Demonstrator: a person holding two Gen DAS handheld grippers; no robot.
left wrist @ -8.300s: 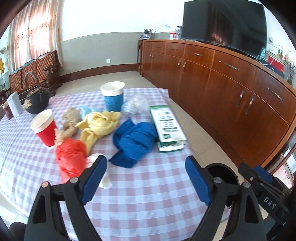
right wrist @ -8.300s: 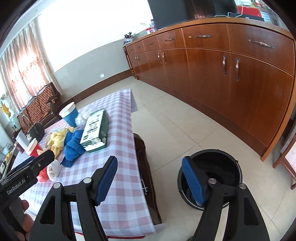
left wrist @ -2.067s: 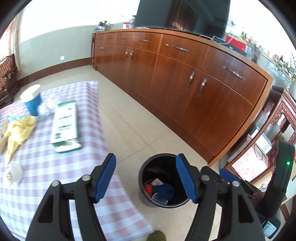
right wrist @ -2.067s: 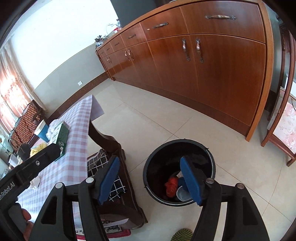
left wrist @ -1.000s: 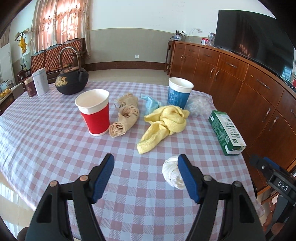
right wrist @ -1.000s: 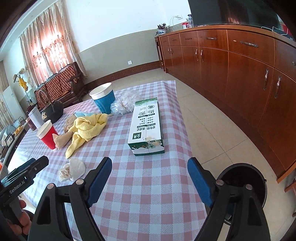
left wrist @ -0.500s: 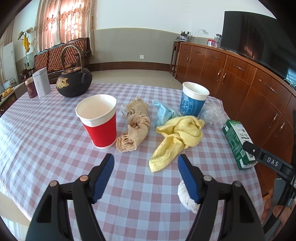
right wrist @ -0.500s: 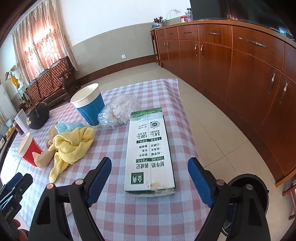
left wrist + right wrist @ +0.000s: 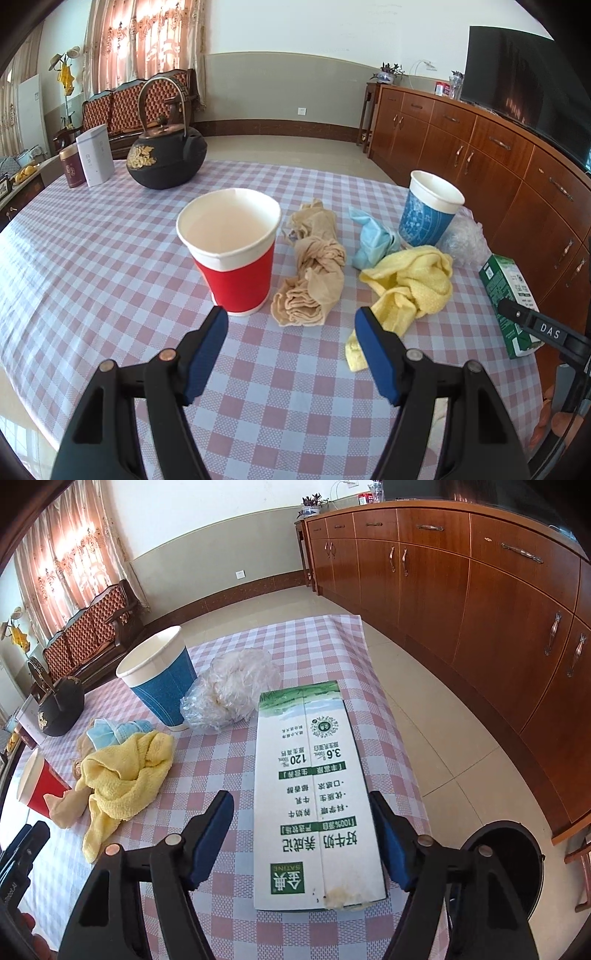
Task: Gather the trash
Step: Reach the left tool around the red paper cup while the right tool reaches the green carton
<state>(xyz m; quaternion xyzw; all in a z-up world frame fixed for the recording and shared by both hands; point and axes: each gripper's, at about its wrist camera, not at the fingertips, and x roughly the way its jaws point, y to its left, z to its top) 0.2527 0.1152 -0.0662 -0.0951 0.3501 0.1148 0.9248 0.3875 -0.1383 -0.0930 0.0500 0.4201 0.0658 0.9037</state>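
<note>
My left gripper point(image 9: 291, 319) is open and empty just in front of a beige crumpled cloth point(image 9: 314, 273), with a red paper cup point(image 9: 232, 251) at its left finger. A yellow cloth point(image 9: 413, 284), a light blue mask point(image 9: 373, 236), a blue paper cup point(image 9: 428, 214) and a clear plastic wad point(image 9: 463, 240) lie beyond. My right gripper point(image 9: 301, 810) is open with its fingers on either side of the near end of a green-and-white milk carton point(image 9: 314, 782) lying flat. The black trash bin point(image 9: 517, 867) stands on the floor at the right.
A black iron kettle point(image 9: 166, 155), a white box point(image 9: 96, 155) and a dark red tin point(image 9: 72, 170) stand at the table's far left. A wooden cabinet wall point(image 9: 480, 609) runs along the right. The table edge point(image 9: 406, 746) drops to the tiled floor beside the carton.
Both grippers have moved forward over the table. The left has closed in on the beige cloth and red cup; the right now straddles the milk carton's near end.
</note>
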